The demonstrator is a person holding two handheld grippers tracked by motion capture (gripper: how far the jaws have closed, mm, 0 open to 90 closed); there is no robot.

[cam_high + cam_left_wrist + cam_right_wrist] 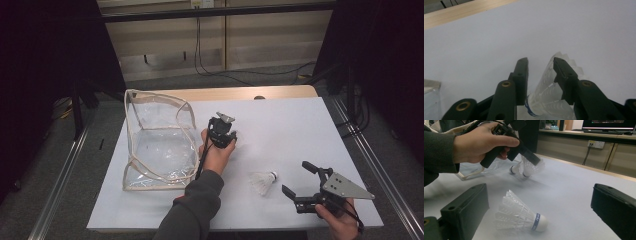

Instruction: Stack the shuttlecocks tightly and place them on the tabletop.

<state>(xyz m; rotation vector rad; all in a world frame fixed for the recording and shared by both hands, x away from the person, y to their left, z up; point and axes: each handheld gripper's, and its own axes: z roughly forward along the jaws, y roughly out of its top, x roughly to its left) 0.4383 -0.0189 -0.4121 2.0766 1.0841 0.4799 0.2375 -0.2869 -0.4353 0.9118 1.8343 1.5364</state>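
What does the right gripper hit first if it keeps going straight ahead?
Probably the shuttlecock lying on the white table, right between the right gripper's open jaws. Depth is uncertain, but nothing lies nearer.

It looked like a lab or recording room set up for test work. The counter (280,130) was covered with a plain white sheet and stood between dark curtains (45,55) and metal floor rails (60,175). Cables (210,70) trailed over the grey carpet from a wall socket (202,3), and a monitor (609,125) sat on a long wooden bench (579,140).
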